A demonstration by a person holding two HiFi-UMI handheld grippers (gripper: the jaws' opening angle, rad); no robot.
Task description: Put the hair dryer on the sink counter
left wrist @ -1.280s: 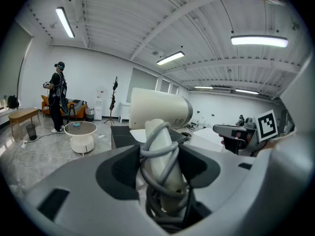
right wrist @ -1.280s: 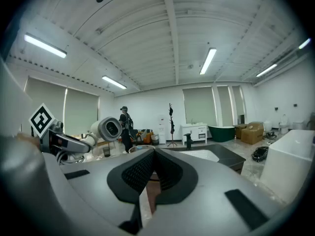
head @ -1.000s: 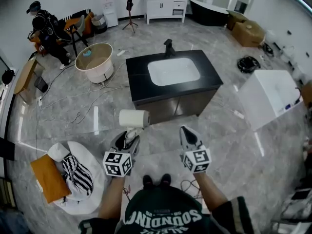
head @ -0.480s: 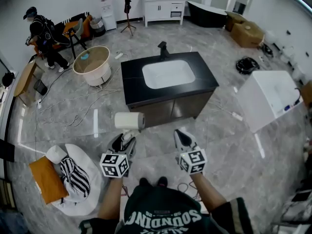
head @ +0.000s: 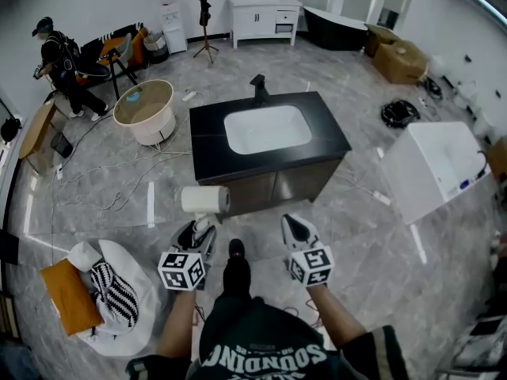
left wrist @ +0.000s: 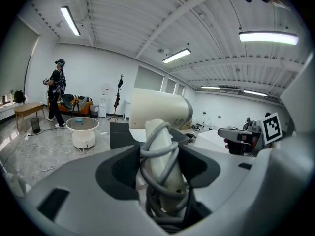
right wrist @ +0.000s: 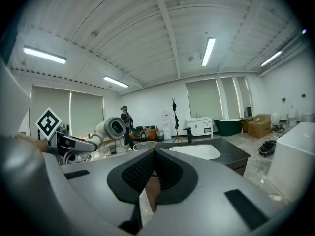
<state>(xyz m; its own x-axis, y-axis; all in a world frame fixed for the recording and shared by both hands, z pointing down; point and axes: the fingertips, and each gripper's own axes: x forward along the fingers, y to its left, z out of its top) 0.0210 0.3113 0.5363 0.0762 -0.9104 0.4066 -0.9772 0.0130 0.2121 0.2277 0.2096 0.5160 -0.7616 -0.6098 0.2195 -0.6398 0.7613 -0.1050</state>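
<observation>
The left gripper [head: 200, 229] is clamped on the handle [left wrist: 158, 149] of the cream hair dryer [head: 204, 199], whose barrel stands above the jaws, held in the air short of the black sink counter's [head: 207, 139] near edge. The right gripper [head: 293, 226], just beside it, has its jaws closed together.

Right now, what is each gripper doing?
Left gripper: closed on the hair dryer handle.
Right gripper: closed, empty.

Head camera looking steeply down on the bench [head: 207, 145], left hand-held gripper [head: 198, 232] and right hand-held gripper [head: 295, 229] cameras facing forward, seemingly sharing that bench
</observation>
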